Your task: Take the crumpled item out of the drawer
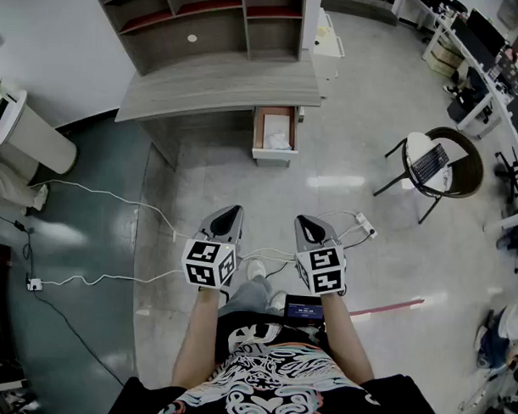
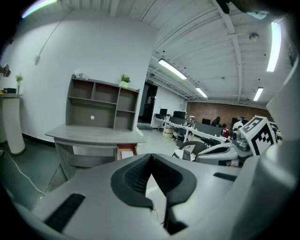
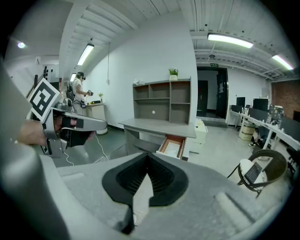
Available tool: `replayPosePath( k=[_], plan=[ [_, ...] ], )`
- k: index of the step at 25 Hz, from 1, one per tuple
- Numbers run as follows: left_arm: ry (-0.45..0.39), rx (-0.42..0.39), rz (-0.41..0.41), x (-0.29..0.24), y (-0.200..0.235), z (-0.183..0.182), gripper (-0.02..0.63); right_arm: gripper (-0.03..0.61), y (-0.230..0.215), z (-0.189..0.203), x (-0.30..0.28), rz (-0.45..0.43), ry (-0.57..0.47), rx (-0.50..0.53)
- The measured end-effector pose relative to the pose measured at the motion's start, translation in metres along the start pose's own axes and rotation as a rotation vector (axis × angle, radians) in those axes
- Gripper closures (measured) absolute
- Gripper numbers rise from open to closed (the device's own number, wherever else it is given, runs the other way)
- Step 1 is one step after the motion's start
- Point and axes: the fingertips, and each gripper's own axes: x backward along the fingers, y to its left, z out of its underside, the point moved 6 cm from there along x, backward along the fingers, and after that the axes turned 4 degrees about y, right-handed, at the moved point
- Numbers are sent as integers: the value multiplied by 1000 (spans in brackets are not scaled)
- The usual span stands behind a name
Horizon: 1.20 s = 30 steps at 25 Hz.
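Approaching is the step now: left claw (image 1: 232, 213) and right claw (image 1: 303, 221) are closed, empty, far from the drawer (image 1: 273, 153) with crumpled item (image 1: 278, 141); next, walk nearer

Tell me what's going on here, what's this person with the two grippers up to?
A person stands well back from a grey desk, holding a gripper in each hand. The desk's drawer is pulled open, with a crumpled white item lying inside. The left gripper and right gripper are held out in front of the body, jaws together on nothing, pointing toward the desk. The item is not yet touched.
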Motion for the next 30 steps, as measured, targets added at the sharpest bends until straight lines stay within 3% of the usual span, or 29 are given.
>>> replayPosePath(
  k=[5,17,24,30],
  plan=[
    [-32,-6,-36,10,1,-2,609,574,2,0,7,0,-15,0],
    [-46,10,-28,18,-9,-9,609,574,-4,-4,12,-43,-57,-25],
    [-43,17,-23,-14,5,-19,609,574,-16,-10,-11,-60,-46,-14],
    [-31,21,-4,-75,34,-40,609,572,-53,-34,-63,-69,-34,-17]
  ],
)
